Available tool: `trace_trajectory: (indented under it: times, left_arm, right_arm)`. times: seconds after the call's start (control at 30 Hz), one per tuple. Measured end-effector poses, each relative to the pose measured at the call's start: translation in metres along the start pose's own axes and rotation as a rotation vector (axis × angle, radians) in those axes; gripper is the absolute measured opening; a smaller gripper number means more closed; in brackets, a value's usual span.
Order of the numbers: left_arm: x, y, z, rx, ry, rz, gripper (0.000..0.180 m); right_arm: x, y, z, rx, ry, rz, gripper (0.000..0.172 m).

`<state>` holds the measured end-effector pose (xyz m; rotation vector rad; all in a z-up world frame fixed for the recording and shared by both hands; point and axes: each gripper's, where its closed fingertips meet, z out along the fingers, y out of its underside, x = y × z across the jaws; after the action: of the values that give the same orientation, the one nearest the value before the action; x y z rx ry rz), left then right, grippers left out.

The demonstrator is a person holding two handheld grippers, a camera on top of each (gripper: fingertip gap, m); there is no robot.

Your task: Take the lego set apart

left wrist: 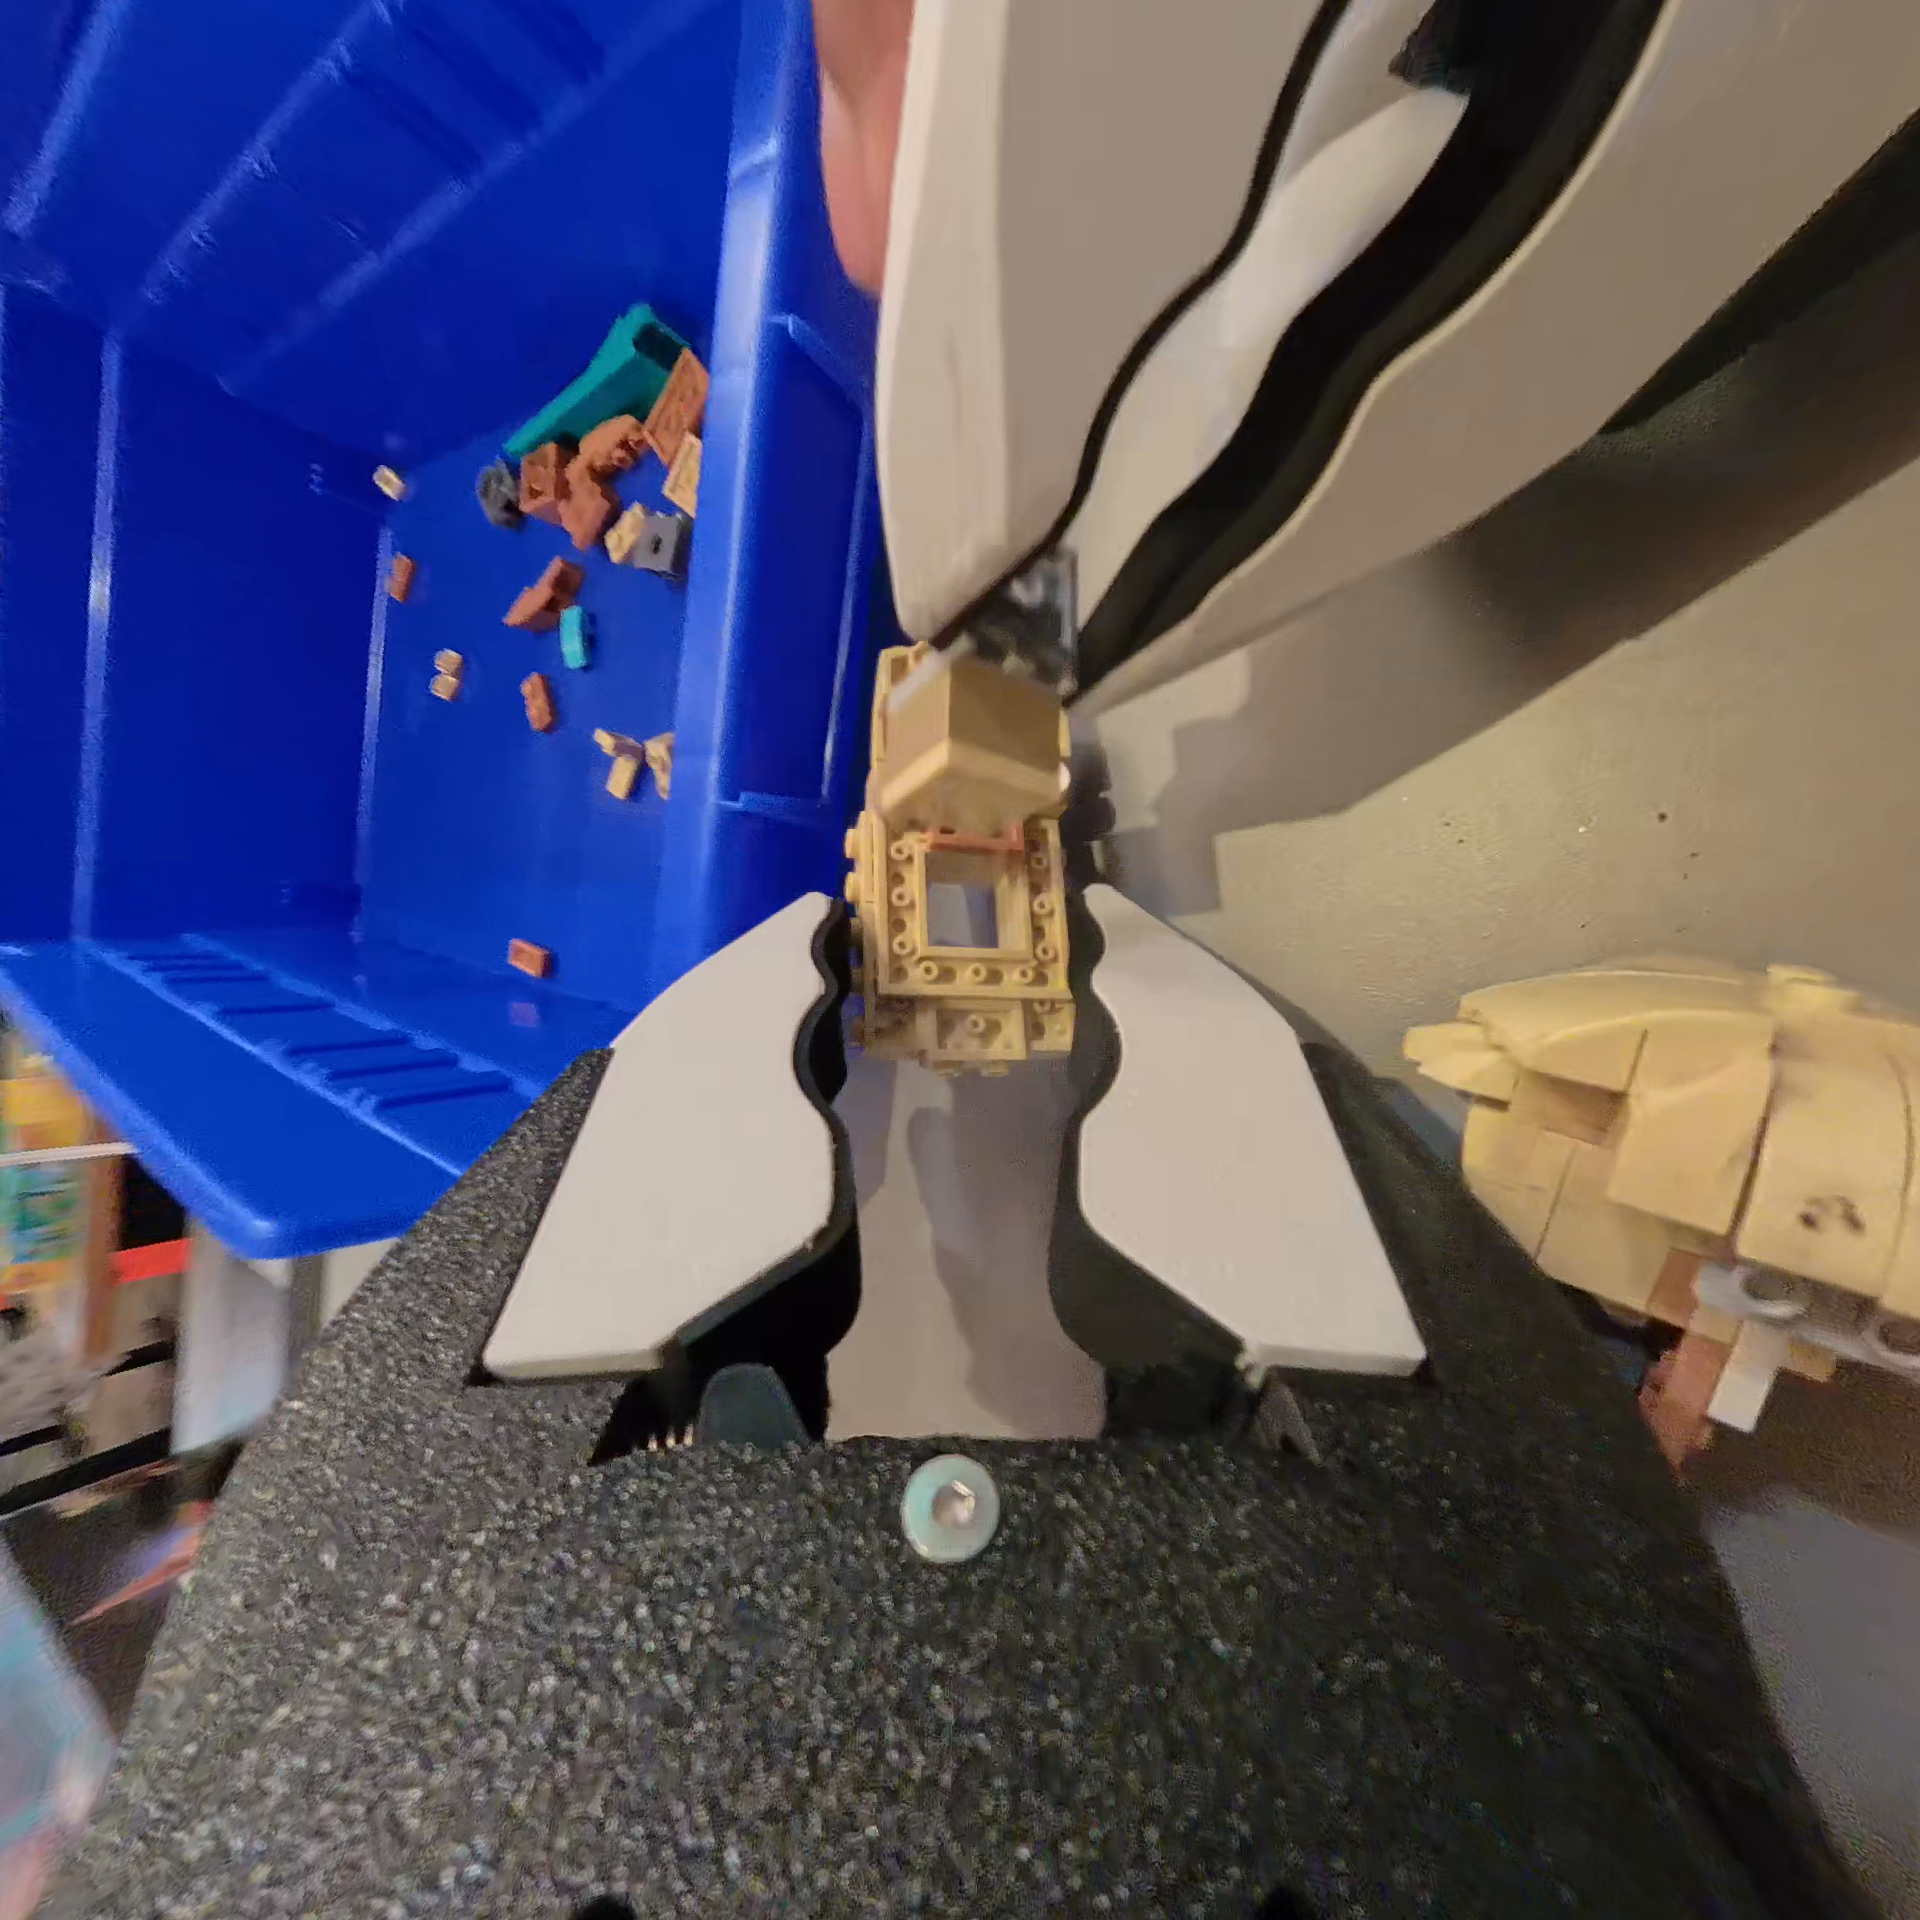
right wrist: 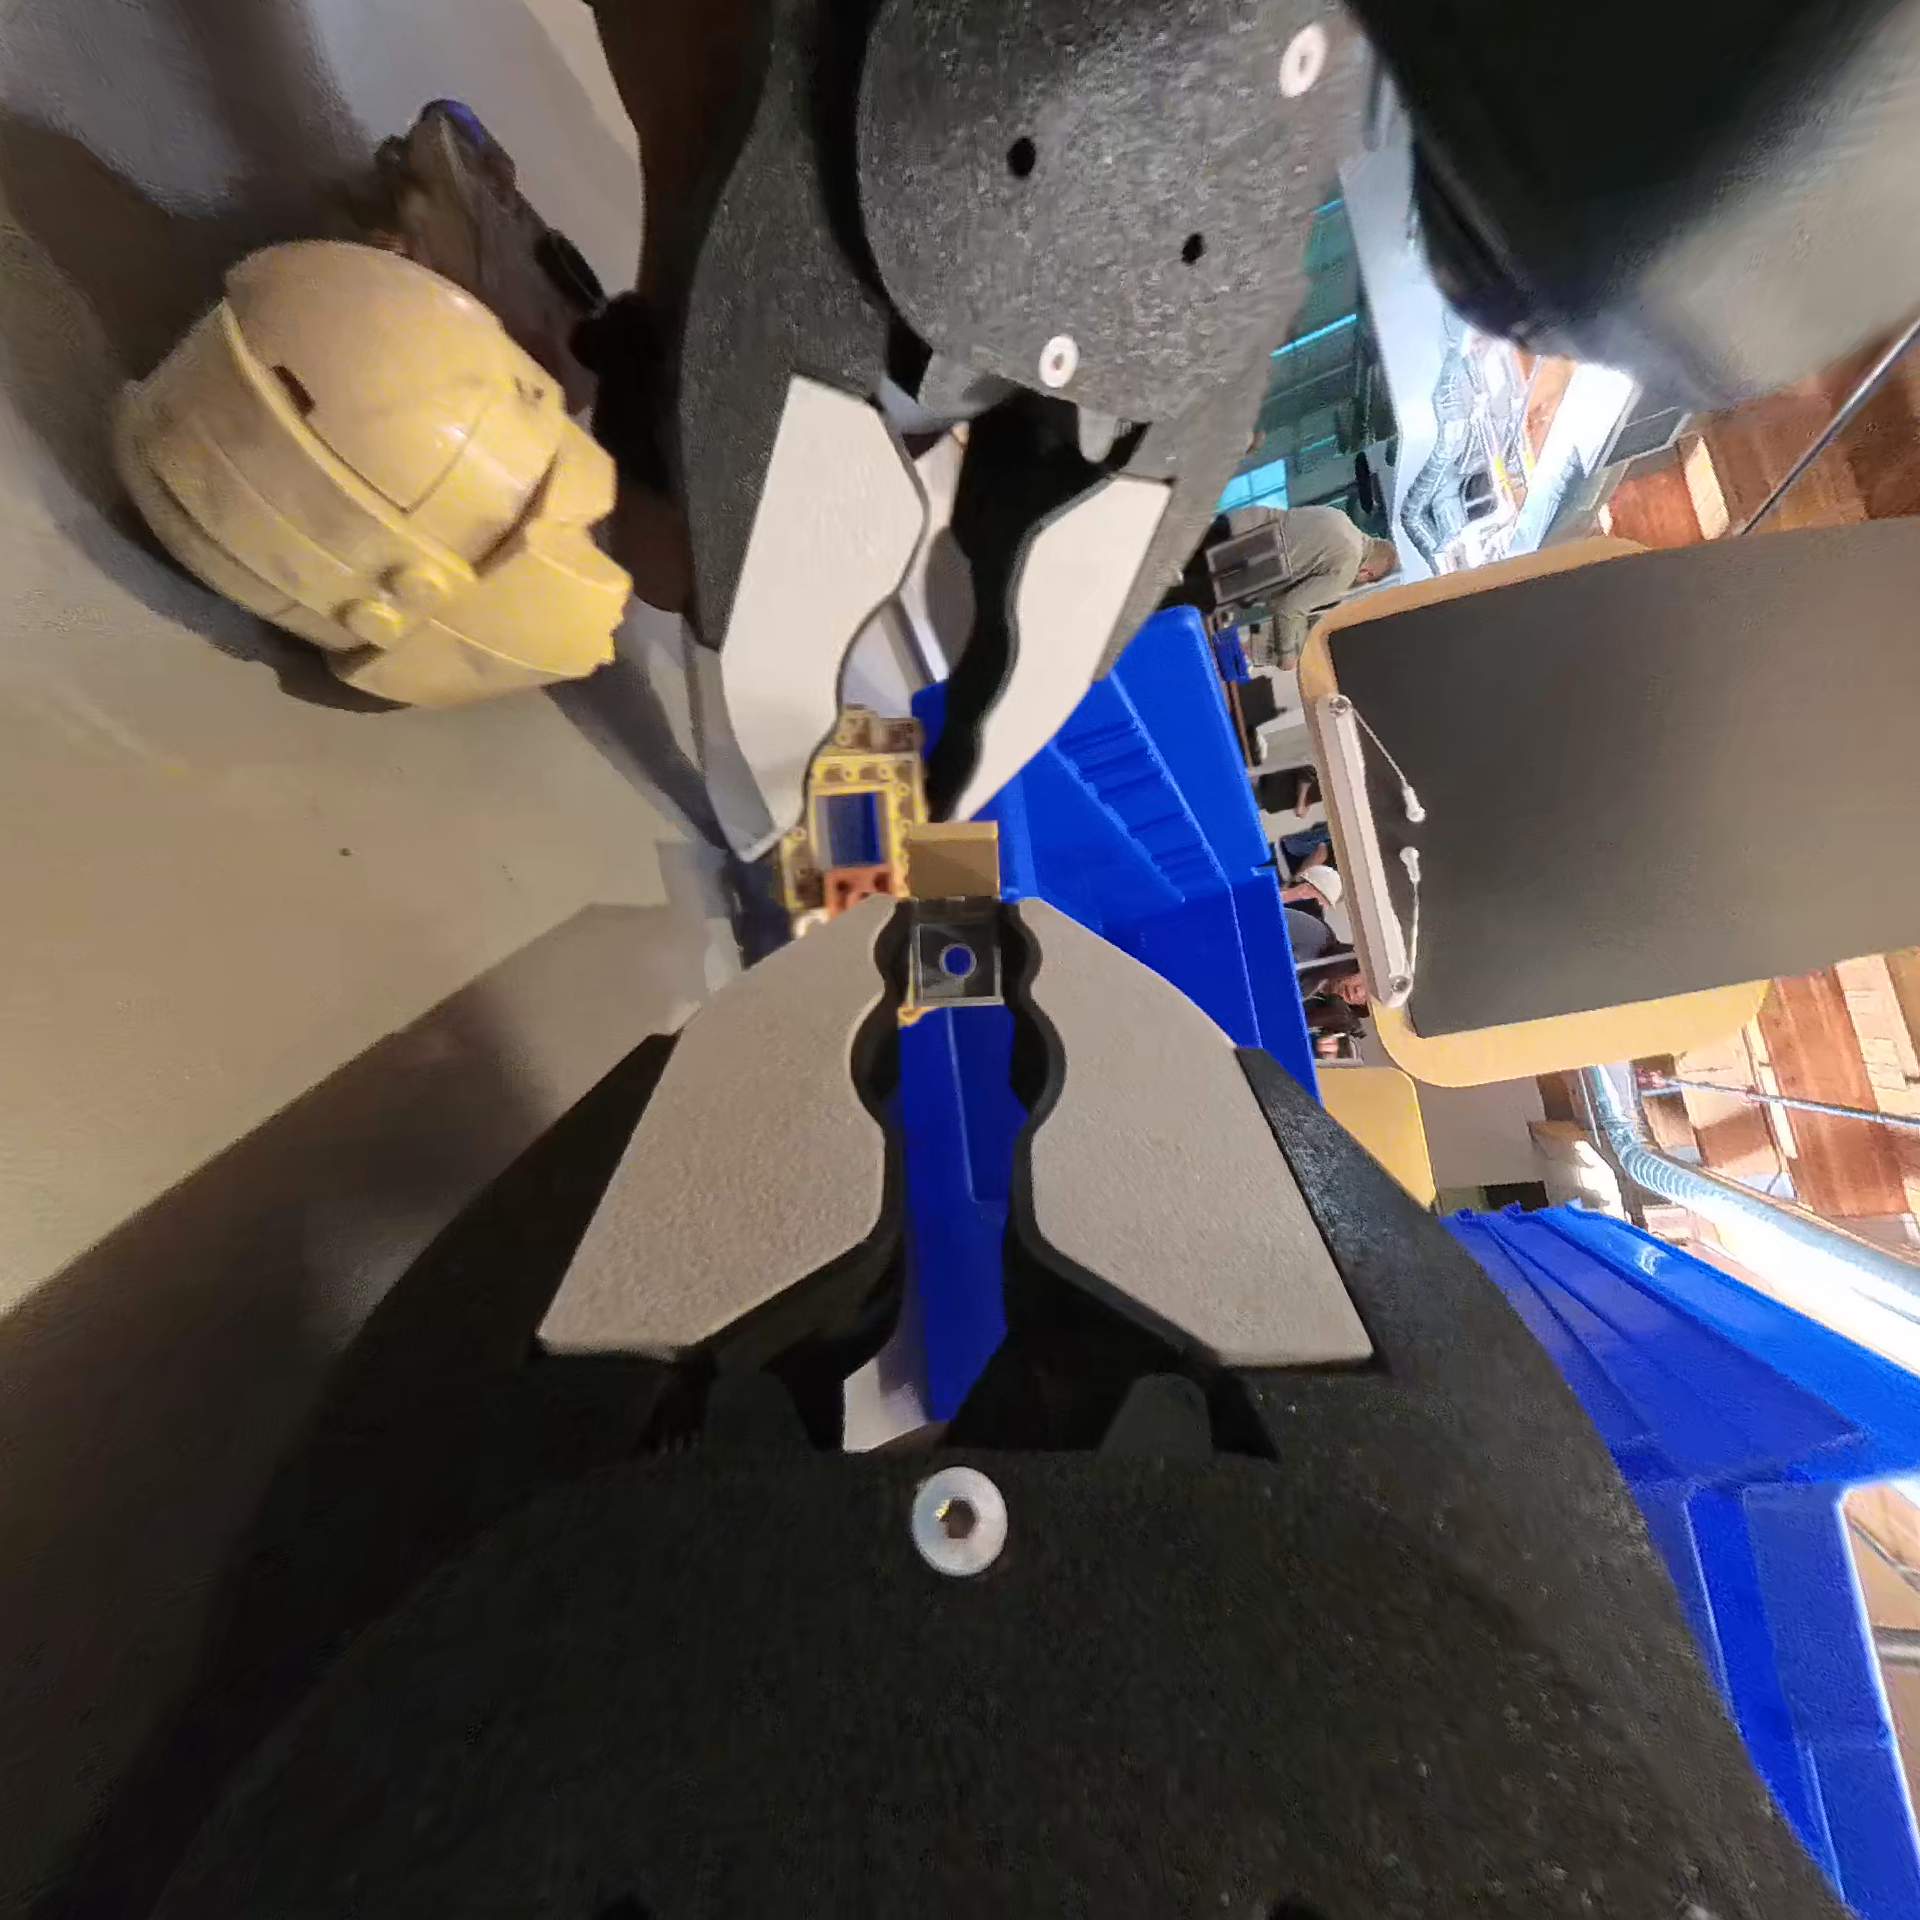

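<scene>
A blue bin (left wrist: 260,1091) stands at the edge of the grey bench (left wrist: 1558,727), and it is the biggest thing here. On its floor lies a scatter of loose bricks (left wrist: 582,509), brown, tan, grey and teal, most of them heaped toward the corner nearest the grippers, a few lying singly farther out.

On the bench, well away from the bin, rests a tan brick-built head (right wrist: 364,468), rounded like a helmet; behind it lies a dark lump I cannot make out.

Just beside the bin's wall, the two grippers meet over one small model. The left gripper (left wrist: 961,997) is clamped on a tan brick frame (left wrist: 966,935), a studded block with a square window through its middle; both pads press its sides. A tan sloped block (left wrist: 966,748) sits at the frame's far end, with a thin reddish piece where they join.

The right gripper (right wrist: 956,966) comes in from the opposite side. Its pads are closed on a small dark see-through brick (right wrist: 954,961) with a round hole in it, which adjoins the tan sloped block.
</scene>
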<state>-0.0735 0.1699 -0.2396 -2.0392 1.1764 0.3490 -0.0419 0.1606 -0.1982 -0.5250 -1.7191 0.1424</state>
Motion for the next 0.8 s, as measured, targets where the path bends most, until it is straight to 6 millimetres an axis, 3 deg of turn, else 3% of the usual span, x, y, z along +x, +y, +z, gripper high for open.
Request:
trace_trajectory:
  times: [0.33, 0.53, 0.8]
  left_arm:
    - [0.005, 0.006, -0.006, 0.076, 0.192, -0.201, 0.041]
    - [-0.001, -0.018, -0.037, 0.307, 0.368, -0.391, 0.043]
    - [-0.003, -0.054, -0.05, 0.495, 0.418, -0.521, 0.046]
  right_arm:
    - [0.01, -0.001, -0.004, 0.032, 0.066, -0.043, 0.016]
    - [0.017, -0.006, -0.007, 0.061, 0.127, -0.084, 0.016]
    - [0.021, -0.018, -0.011, 0.099, 0.209, -0.2, 0.016]
